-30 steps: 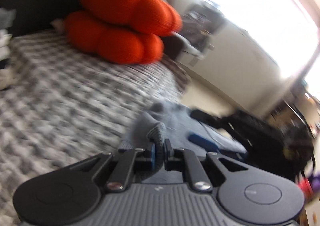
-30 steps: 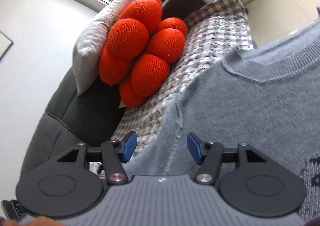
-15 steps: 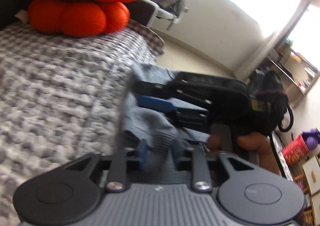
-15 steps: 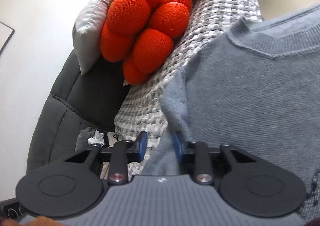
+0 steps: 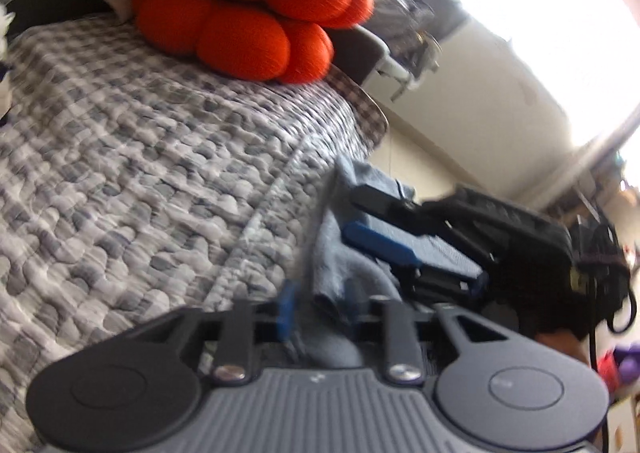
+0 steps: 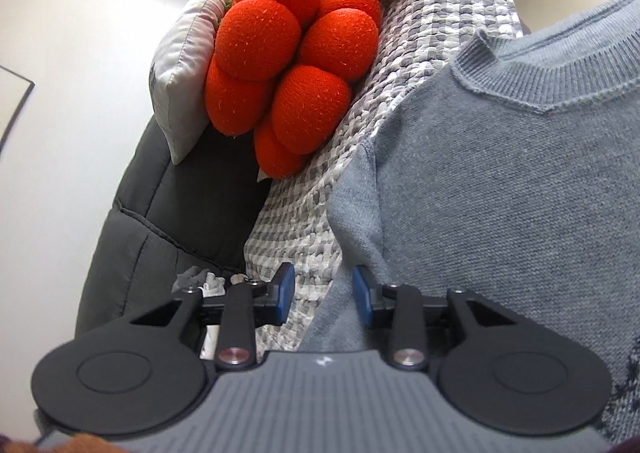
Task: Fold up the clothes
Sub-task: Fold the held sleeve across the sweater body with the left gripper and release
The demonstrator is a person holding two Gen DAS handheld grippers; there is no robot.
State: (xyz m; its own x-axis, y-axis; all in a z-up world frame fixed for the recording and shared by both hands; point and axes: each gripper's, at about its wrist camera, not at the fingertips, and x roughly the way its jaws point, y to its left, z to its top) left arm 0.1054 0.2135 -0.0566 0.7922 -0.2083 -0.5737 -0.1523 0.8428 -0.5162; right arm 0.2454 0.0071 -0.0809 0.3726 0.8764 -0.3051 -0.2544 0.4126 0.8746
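The grey sweater (image 6: 500, 181) is spread on the checked bed cover (image 5: 140, 173). Its sleeve edge is being closed on by the left hand-held gripper (image 5: 320, 307). The right hand-held gripper (image 6: 323, 295) is opening astride the shoulder seam, which runs away from it.

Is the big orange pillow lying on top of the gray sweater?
No, the orange pillow leans against the dark couch back on the checkered blanket, apart from the gray sweater.

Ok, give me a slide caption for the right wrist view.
Right gripper, opening, straddles the grey sweater sleeve edge on the checked blanket, with the orange cushion behind.
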